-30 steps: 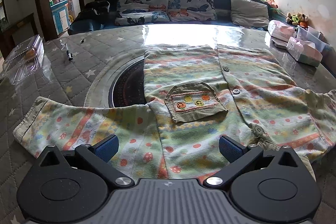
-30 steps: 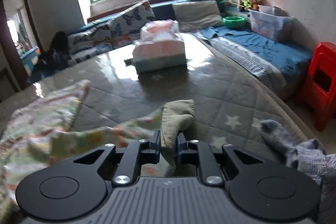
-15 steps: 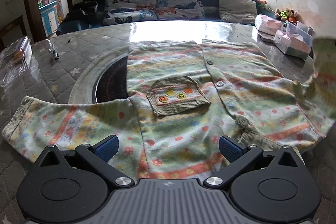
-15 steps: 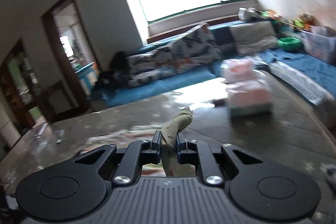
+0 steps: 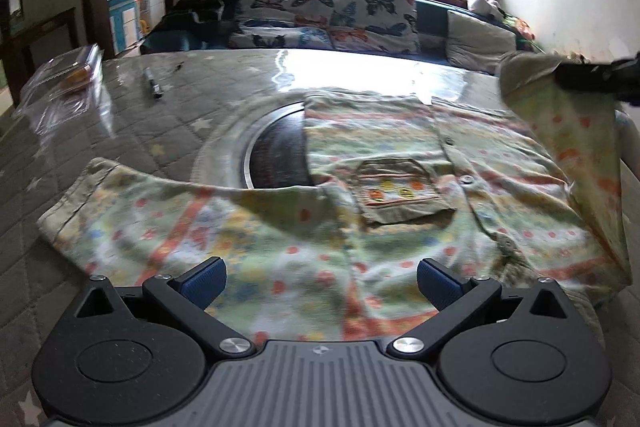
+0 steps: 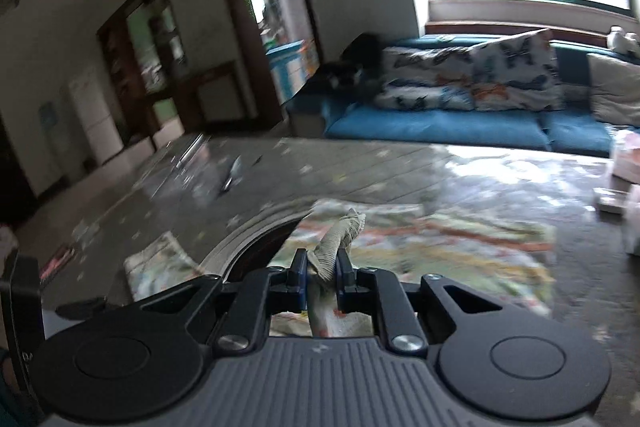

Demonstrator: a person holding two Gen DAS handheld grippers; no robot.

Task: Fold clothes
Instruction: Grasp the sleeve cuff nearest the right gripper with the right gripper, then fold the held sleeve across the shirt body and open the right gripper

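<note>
Green patterned shirt [image 5: 360, 211] lies flat on the table [image 5: 168, 115]; right tongs [image 6: 321, 277] clamp its sleeve cuff [image 6: 340, 235] at 3 o'clock, left tongs [image 5: 320, 281] apart. Next: lay sleeve across chest.

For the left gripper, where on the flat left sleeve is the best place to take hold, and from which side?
Grip the ribbed cuff at the end of the left sleeve, coming from its outer edge. That end lies flat and free on the table, and its thicker hem should give the open left gripper something firm to pinch.
</note>
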